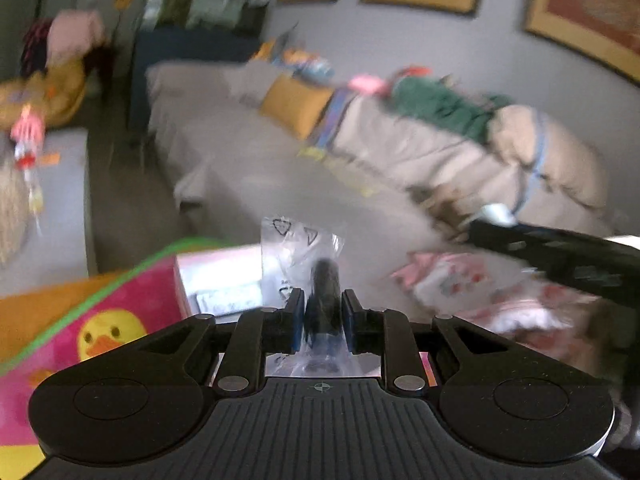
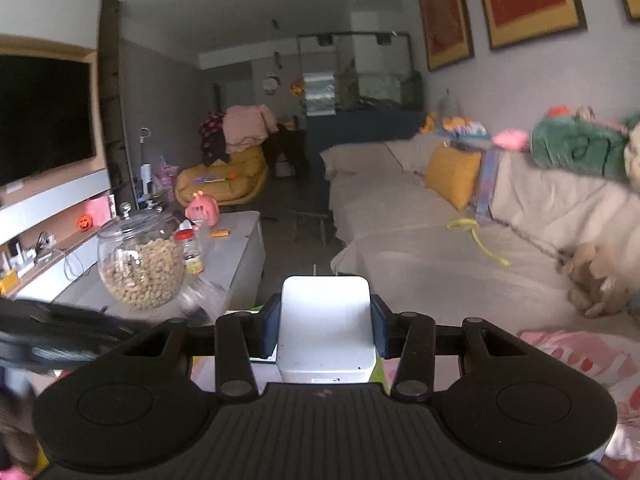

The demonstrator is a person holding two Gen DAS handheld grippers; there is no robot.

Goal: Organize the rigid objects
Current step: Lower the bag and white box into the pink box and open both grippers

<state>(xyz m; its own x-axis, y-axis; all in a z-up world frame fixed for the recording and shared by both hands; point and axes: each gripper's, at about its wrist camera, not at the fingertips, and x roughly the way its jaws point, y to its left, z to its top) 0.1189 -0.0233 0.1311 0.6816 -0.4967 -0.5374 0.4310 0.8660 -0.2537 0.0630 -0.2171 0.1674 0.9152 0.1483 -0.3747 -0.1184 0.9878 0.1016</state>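
White box is clamped between the right gripper fingers, held in the air above the sofa edge; side faces look smooth, so slip is judged possible if grip eases. Bagged black part is pinched by the nearly closed left gripper, over the pink duck box; the loose clear film may slide on the pads and the part could drop. Left view is blurred, so a misplaced release is a risk. Farther off, the peanut jar on the surface could be struck by a wide swing.
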